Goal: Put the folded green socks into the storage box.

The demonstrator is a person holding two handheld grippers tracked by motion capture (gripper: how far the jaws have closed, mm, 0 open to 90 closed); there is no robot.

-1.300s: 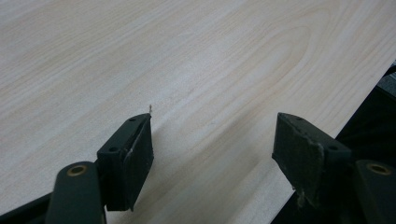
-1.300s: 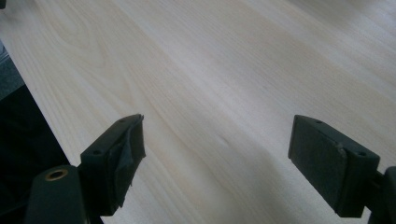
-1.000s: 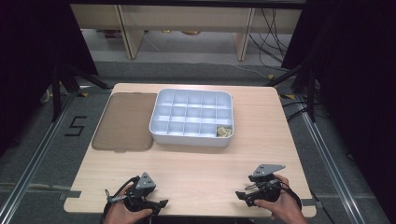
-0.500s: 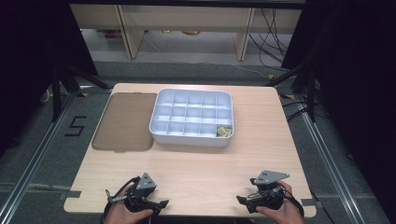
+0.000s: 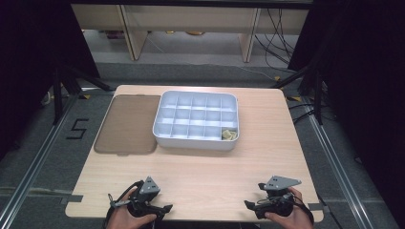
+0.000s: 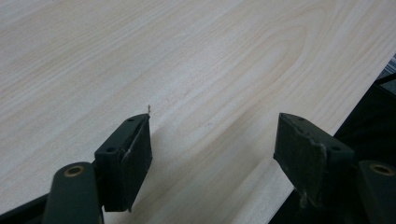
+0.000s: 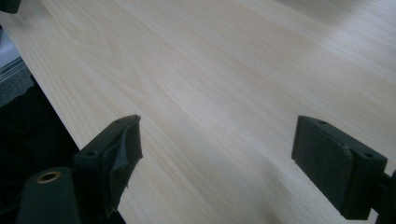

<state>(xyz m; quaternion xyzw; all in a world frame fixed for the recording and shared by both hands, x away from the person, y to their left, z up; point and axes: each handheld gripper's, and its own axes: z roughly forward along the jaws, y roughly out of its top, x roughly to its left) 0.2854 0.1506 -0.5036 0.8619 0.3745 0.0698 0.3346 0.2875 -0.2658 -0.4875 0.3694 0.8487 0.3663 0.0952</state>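
Dark curtains hem the room on both sides, and grey carpet runs under a pale wooden counter [image 5: 200, 171] with rounded corners. Beyond its far edge stand the legs of light wooden furniture, with cables trailing across the floor to the right. A black figure five is marked on the floor to the left of the counter.

On the far half of the counter sits a white compartment tray [image 5: 196, 120], divided into a grid of small cells. Its near right corner cell holds a small heap of yellowish pieces [image 5: 229, 135]; what they are is too small to tell. Just beside the tray on its left, touching or nearly so, lies a flat brown lid [image 5: 126, 125].

Both hands rest at the near edge, well apart from the tray. The left tongs [image 5: 165, 209] are held low over the near left part of the counter, pointing toward the middle; in the left gripper view their black jaws stand wide apart with bare wood grain between them. The right tongs [image 5: 249, 205] are held over the near right part, pointing inward toward the other hand; in the right gripper view their jaws are likewise spread wide over bare wood, gripping nothing. A grey three-cornered plate tops each one.
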